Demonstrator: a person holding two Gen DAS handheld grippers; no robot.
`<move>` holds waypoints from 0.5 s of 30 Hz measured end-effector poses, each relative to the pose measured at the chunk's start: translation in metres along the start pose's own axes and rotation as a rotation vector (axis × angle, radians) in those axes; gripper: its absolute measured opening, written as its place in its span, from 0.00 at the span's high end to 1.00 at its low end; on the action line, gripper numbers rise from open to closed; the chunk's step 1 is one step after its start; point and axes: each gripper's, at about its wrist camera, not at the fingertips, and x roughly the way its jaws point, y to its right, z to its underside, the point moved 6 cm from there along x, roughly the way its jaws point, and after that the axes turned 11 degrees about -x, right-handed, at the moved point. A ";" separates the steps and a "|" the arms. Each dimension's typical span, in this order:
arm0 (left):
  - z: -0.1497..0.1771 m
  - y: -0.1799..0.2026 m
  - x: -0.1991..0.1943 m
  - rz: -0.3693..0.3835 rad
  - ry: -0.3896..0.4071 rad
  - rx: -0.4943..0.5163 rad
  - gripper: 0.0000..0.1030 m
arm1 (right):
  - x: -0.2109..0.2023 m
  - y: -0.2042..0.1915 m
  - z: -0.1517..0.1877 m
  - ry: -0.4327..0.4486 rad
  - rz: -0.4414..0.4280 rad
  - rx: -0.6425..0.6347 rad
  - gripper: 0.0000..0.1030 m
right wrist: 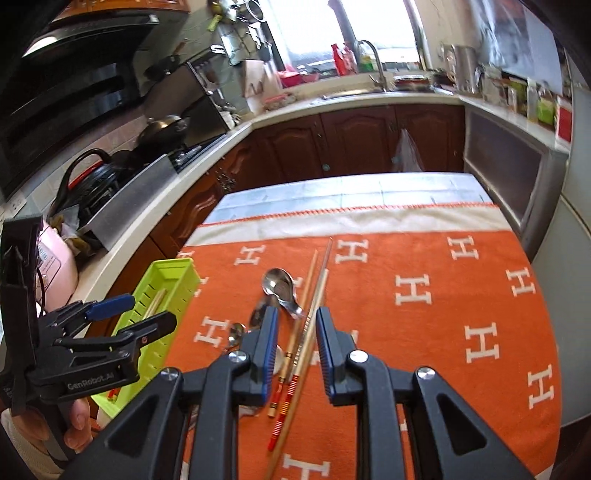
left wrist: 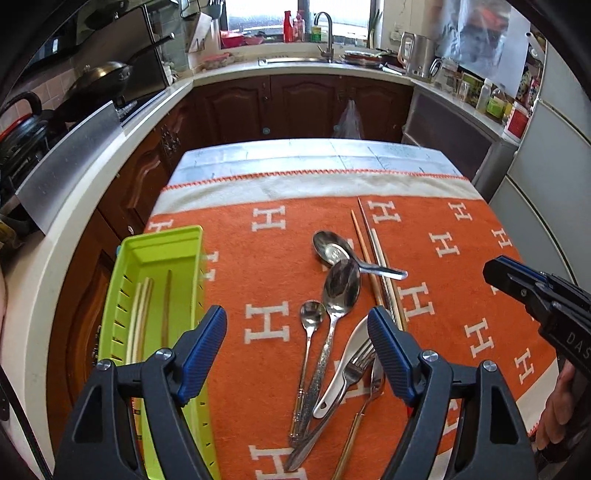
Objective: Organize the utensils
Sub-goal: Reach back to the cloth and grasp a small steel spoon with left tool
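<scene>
The right tool [right wrist: 295, 334] hung narrowly parted over the chopsticks [right wrist: 308, 317] on the surface, gripping nothing; it might nudge the touching spoon [right wrist: 280, 286]. The left tool [left wrist: 297, 332] gaped empty beside the tray [left wrist: 162, 254].

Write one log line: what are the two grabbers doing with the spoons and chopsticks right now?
left gripper: jaws open, empty, above spoons | right gripper: jaws apart, over chopsticks | green tray: some chopsticks inside

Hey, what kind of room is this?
A home kitchen, most likely: a sink with a tap under the window, a wok on the stove, wooden cabinets below the counter, and spoons on a cloth-covered table.
</scene>
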 end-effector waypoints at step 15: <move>0.033 -0.025 0.082 0.099 -0.249 -0.157 0.59 | 0.052 0.007 0.038 -0.127 -0.028 0.020 0.80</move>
